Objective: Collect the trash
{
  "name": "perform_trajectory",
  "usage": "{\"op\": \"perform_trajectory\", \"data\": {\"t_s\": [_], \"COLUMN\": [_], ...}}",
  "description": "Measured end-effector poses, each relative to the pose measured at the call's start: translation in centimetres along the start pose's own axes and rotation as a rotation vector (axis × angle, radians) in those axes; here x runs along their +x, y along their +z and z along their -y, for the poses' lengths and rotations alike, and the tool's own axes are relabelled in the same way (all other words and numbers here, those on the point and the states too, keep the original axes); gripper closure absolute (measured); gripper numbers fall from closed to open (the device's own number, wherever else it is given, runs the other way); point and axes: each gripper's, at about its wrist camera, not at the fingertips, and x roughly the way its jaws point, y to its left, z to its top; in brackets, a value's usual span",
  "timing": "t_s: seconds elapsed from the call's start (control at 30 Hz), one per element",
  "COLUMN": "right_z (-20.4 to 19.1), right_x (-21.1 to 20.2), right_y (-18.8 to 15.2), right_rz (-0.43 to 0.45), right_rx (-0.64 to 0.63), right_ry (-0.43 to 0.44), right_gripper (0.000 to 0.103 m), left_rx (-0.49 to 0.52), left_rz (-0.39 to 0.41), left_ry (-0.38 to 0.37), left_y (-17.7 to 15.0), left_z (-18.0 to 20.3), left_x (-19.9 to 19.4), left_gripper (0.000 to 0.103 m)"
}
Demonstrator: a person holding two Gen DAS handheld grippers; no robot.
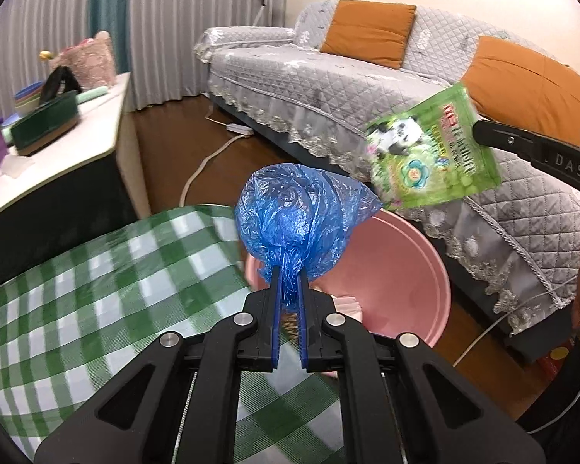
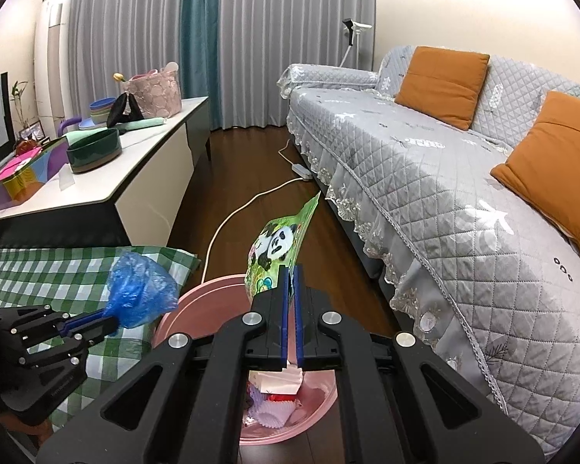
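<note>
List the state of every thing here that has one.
left gripper: shut on the blue plastic bag
right gripper: shut on the green panda wrapper
pink bin: open, holding trash
power strip: on the floor, cable attached

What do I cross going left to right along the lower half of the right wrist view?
Left gripper → blue bag in its jaws → pink bin → panda wrapper → sofa.
</note>
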Motion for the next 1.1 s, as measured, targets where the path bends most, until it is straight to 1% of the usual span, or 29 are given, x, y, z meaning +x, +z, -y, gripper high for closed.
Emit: {"op": "perform_trajectory", "data": {"t_s": [0.03, 0.07, 0.1, 0.13, 0.17, 0.2, 0.3, 0.37, 0.43, 0.47, 0.53, 0.6, 0.63, 0.7, 0.73, 0.83, 0.87, 1.0, 1.1], "right_z": [0.1, 0.1, 0.2, 0.1, 0.2, 0.2, 0.3, 0.4, 0.3, 0.3, 0.1, 0.0, -0.1, -0.2, -0.2, -0.6, -0.7, -2.2, -3.3], "right_x": [0.1, 0.2, 0.2, 0.2, 0.3, 0.3, 0.5, 0.6, 0.4, 0.2, -0.2, -0.5, -0.8, -1.3, -1.5, -2.9, -3.4, -5.7, -7.6], "right_y": [0.0, 0.0, 0.0, 0.0, 0.0, 0.0, 0.0, -0.1, 0.0, 0.0, 0.0, -0.1, -0.1, -0.2, -0.3, -0.4, -0.5, -1.2, -2.5], "right_rz": [0.0, 0.0, 0.001, 0.004, 0.005, 0.006, -0.001, -0.005, -0.002, 0.003, 0.013, 0.017, 0.019, 0.023, 0.025, 0.037, 0.04, 0.054, 0.052], "right_rx": [0.004, 0.005, 0.005, 0.007, 0.01, 0.013, 0.019, 0.028, 0.035, 0.036, 0.036, 0.038, 0.042, 0.056, 0.061, 0.078, 0.08, 0.057, 0.059], "right_ry": [0.0, -0.002, -0.006, -0.016, -0.022, -0.026, -0.033, -0.037, -0.038, -0.04, -0.043, -0.044, -0.045, -0.04, -0.037, -0.022, -0.019, 0.008, 0.018], "right_gripper": [0.091, 0.087, 0.072, 0.054, 0.049, 0.046, 0.045, 0.039, 0.029, 0.027, 0.019, 0.013, 0.011, 0.007, 0.006, 0.005, 0.005, 0.005, 0.005], "left_rx": [0.006, 0.012, 0.017, 0.017, 0.014, 0.012, 0.005, 0.001, -0.006, -0.012, -0.019, -0.024, -0.026, -0.027, -0.025, -0.027, -0.033, -0.064, -0.089], "left_rz": [-0.004, -0.005, -0.001, 0.002, -0.001, -0.004, -0.011, -0.01, -0.01, -0.008, -0.005, 0.006, 0.011, 0.022, 0.03, 0.041, 0.047, 0.065, 0.063], "left_ry": [-0.009, -0.01, -0.007, -0.007, -0.009, -0.009, -0.001, 0.004, 0.013, 0.017, 0.026, 0.043, 0.048, 0.06, 0.066, 0.072, 0.075, 0.079, 0.084], "left_y": [0.1, 0.1, 0.1, 0.1, 0.0, -0.1, -0.6, -0.9, -1.1, -1.3, -1.4, -1.7, -1.8, -1.9, -2.2, -3.0, -3.2, -4.3, -5.1], "left_z": [0.1, 0.3, 0.5, 0.5, 0.5, 0.4, 0.0, -0.4, -0.9, -1.2, -1.7, -2.2, -2.3, -2.6, -2.7, -2.9, -3.1, -3.6, -3.7], "left_x": [0.2, 0.3, 0.4, 0.4, 0.5, 0.5, 0.3, 0.0, -0.5, -0.9, -1.8, -3.1, -3.7, -5.0, -6.0, -8.2, -9.0, -11.9, -14.1], "left_gripper": [0.088, 0.073, 0.063, 0.063, 0.063, 0.063, 0.063, 0.063, 0.063, 0.063, 0.058, 0.046, 0.043, 0.03, 0.026, 0.018, 0.013, 0.009, 0.008]}}
